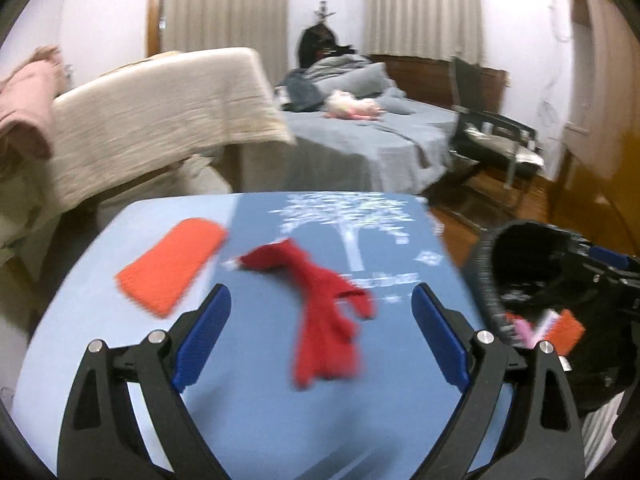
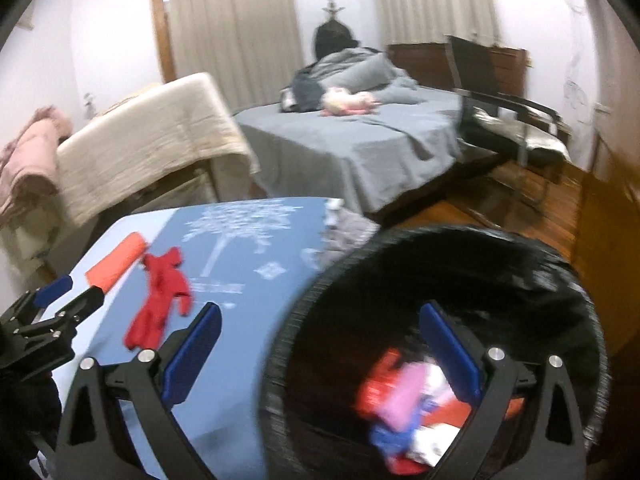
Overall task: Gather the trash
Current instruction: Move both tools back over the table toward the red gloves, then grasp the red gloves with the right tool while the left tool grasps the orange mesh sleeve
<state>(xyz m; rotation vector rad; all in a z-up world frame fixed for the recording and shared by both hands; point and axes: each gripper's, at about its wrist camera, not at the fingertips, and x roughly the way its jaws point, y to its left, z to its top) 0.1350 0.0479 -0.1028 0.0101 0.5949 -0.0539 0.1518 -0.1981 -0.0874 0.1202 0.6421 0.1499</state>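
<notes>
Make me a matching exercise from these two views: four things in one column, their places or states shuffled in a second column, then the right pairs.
1. red glove
2. orange cloth
3. black bin
4. left gripper

A. beside the table, holding colourful scraps
B. open, empty
C. flat near the table's left edge
D. crumpled mid-table, between the open jaws in the left wrist view

Pairs: 1-D, 2-C, 3-A, 4-B

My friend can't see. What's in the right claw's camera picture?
The open, empty right claw hangs over a black bin with colourful trash inside. Beside it, a red cloth and an orange cloth lie on a blue table.
</notes>
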